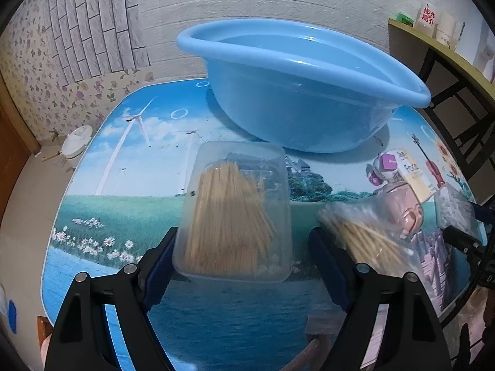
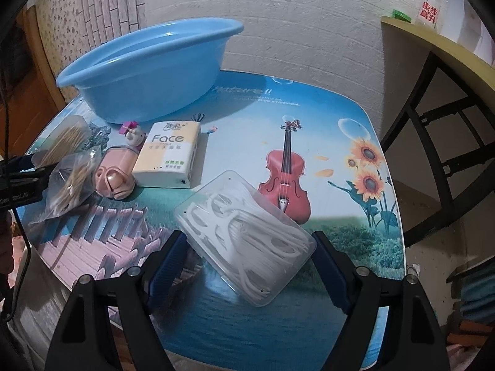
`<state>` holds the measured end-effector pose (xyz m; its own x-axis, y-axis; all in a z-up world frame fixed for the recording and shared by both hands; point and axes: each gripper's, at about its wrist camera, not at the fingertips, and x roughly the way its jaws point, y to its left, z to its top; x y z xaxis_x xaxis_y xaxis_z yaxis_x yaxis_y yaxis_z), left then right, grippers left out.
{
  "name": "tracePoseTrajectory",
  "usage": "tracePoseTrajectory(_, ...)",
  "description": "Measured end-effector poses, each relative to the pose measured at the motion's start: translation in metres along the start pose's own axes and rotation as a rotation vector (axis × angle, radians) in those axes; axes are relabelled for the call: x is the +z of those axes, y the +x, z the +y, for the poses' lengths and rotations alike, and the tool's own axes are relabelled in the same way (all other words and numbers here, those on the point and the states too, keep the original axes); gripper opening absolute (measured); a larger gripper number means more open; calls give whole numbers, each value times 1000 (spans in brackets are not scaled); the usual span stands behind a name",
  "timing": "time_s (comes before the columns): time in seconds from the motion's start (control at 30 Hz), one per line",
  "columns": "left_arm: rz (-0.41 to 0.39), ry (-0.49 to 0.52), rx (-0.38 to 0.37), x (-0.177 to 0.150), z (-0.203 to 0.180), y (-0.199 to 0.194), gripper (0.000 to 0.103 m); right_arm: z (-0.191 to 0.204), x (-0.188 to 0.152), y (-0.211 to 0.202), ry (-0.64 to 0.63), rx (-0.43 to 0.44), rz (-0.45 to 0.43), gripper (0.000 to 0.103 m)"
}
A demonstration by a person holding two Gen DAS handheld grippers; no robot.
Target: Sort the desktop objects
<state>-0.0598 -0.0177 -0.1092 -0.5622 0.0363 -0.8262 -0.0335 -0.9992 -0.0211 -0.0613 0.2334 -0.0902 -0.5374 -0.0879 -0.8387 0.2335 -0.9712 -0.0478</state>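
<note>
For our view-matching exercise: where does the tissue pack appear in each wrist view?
Left wrist view: the tissue pack is at the far right, behind the pink toy.
Right wrist view: the tissue pack is left of centre, in front of the basin.
Shared landmark: the blue basin, behind the pack in both.

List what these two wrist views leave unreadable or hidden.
- Blue basin contents: both views, its near wall hides the bottom.
- Bag of sticks: left wrist view, blurred and partly behind the left hand-held gripper finger.
- Pink toy: right wrist view, too small to identify.
- Shelf items: both views, at the rim, mostly unreadable.
- Floss pick box grip: pad contact unclear.
</note>
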Motion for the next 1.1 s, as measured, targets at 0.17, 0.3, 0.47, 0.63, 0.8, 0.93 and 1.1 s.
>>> tracePoseTrajectory(0.17, 1, -21, 8, -1, 6, -2, 81, -2, 1, -1, 58, -22, 41, 83)
tracePoseTrajectory(0.3, 2, -30, -3, -3, 5, -5, 81, -1, -1, -4, 76, -28, 72, 83)
tracePoseTrajectory(0.47, 3, -13, -24, -6, -4, -7, 81, 1, -7, -10, 88, -16, 89, 83)
tracePoseTrajectory(0.63, 8, -7, -43, -9, -10, -11, 81, 1, -8, -11, 129, 23, 91, 93)
tracePoseTrajectory(0.8, 20, 1, -82, -13, -17, -16, 81, 4, -5, -3, 87, 10, 71, 93)
tracePoseTrajectory(0.93, 18, 18, -78, -15, -23, -17, 81, 3, 4, 5, 118, -15, 43, 93)
tracePoseTrajectory(1.1, 13, 13, -52, -12, -20, -13, 81, 0, 13, 7, 147, -91, 17, 93)
